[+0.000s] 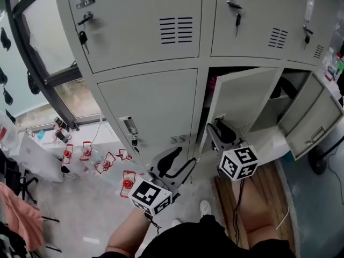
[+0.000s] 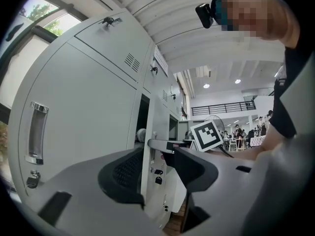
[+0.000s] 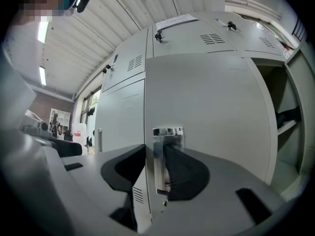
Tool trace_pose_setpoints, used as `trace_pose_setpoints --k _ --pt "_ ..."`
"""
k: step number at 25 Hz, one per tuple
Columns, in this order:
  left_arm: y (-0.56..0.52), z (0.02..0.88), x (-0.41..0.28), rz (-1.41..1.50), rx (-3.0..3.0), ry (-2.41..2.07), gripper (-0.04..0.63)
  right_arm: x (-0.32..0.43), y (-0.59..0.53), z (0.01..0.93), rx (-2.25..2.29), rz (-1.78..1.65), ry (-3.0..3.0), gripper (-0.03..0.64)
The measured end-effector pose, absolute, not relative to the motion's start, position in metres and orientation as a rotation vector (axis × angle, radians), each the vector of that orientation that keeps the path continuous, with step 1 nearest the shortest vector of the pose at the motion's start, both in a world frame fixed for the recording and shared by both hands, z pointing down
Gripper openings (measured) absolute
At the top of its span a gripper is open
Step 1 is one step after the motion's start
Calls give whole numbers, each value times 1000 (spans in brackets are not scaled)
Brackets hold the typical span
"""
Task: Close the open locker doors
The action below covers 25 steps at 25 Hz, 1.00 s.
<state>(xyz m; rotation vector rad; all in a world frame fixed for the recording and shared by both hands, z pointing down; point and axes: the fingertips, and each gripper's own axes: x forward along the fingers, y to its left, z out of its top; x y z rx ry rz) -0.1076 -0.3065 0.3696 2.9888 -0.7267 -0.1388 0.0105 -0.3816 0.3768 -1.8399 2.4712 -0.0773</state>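
Note:
Grey lockers (image 1: pixel 145 26) fill the head view. A lower middle door (image 1: pixel 244 98) stands partly open. My right gripper (image 1: pixel 217 130) is at that door's free left edge. In the right gripper view the gripper (image 3: pixel 155 171) is shut on the chrome handle (image 3: pixel 160 154) of this door (image 3: pixel 211 102), one jaw on each side of the edge. A second lower door (image 1: pixel 317 117) farther right hangs wide open. My left gripper (image 1: pixel 173 163) hovers open before the closed lower left door (image 1: pixel 150 106), holding nothing. Between the left gripper's (image 2: pixel 157 173) jaws the open door's edge (image 2: pixel 153 127) shows farther off.
Keys hang in several locks, one at the closed lower left door's handle (image 1: pixel 130 127). Small red items (image 1: pixel 105 163) lie on the floor by the window (image 1: pixel 48 15) at left. A wooden board (image 1: pixel 260 198) lies on the floor beneath the open lockers, near the person's shoe (image 1: pixel 205 207).

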Motion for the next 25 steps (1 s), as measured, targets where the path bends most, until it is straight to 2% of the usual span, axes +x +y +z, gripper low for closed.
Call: trace_pose_setpoints --k 9,15,25 --pt "-320 375 -103 -109 2974 -797 219 6 -409 377 -1768 -77 2516 117" --pt "-326 375 -101 -104 2967 -828 219 4 -421 377 -1726 -82 2539 143" --pt "-333 377 -97 -105 2955 -853 219 6 -433 381 -1710 -93 2564 146"
